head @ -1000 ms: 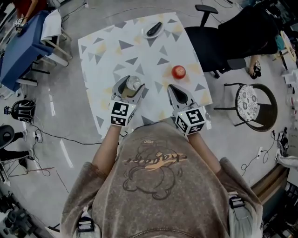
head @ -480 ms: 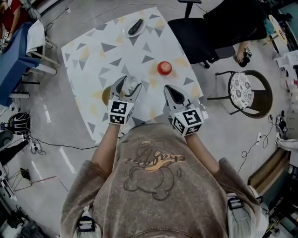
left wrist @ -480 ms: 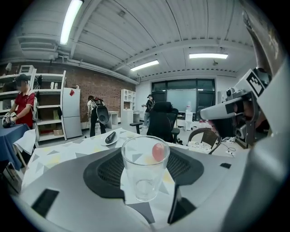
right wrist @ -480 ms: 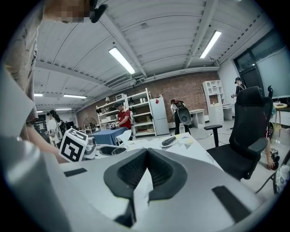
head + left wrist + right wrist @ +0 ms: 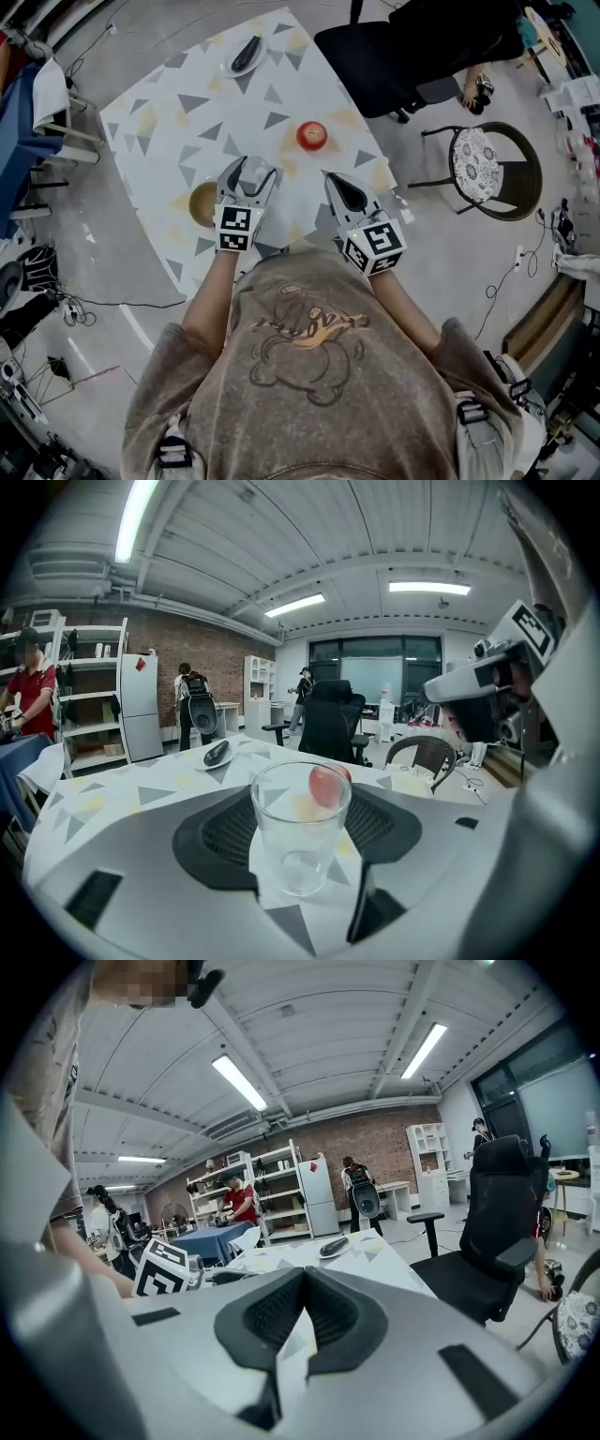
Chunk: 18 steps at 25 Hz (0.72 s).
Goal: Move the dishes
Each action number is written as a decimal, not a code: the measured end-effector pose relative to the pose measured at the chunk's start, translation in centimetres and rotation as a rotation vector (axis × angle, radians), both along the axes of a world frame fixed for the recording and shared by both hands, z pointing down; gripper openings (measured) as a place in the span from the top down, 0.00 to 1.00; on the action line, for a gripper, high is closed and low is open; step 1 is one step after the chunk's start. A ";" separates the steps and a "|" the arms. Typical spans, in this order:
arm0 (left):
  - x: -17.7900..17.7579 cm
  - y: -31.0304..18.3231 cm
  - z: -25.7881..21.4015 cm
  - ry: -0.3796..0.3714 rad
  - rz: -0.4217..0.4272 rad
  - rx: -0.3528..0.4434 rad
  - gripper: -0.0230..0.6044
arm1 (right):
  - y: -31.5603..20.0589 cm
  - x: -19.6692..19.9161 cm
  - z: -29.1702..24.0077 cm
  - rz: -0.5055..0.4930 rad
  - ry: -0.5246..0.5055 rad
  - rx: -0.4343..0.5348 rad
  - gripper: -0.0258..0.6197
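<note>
My left gripper [image 5: 246,174] is shut on a clear empty glass [image 5: 253,171], held upright above the patterned table [image 5: 169,112]. In the left gripper view the glass [image 5: 300,822] stands between the dark pads [image 5: 216,832]. A brown round saucer [image 5: 202,203] lies just left of that gripper. A red apple [image 5: 312,135] sits further out, and shows behind the glass rim [image 5: 330,782]. At the far edge is a white plate with a dark object [image 5: 246,54]. My right gripper [image 5: 337,184] is shut and empty, over the table's near right.
A black office chair [image 5: 412,47] stands beyond the table's right corner, and a round wicker chair [image 5: 487,169] to the right. The table's near edge runs just under both grippers. People stand by shelves [image 5: 94,696] in the distance. A blue-covered table [image 5: 211,1239] is at the left.
My left gripper has carried the glass off the brown saucer to the right, so the saucer now lies uncovered. The right gripper stays shut with little movement.
</note>
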<state>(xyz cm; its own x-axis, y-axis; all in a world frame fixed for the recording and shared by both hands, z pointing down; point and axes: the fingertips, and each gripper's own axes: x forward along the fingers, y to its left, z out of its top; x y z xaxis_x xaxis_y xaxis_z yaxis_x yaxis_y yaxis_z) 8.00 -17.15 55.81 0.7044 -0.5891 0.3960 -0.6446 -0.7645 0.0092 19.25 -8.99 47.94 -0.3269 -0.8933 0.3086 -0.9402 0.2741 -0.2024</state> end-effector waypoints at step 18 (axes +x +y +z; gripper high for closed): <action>1.4 -0.7 2.1 -0.043 0.035 0.001 0.50 | -1.3 1.0 0.8 0.011 0.005 -0.030 0.96</action>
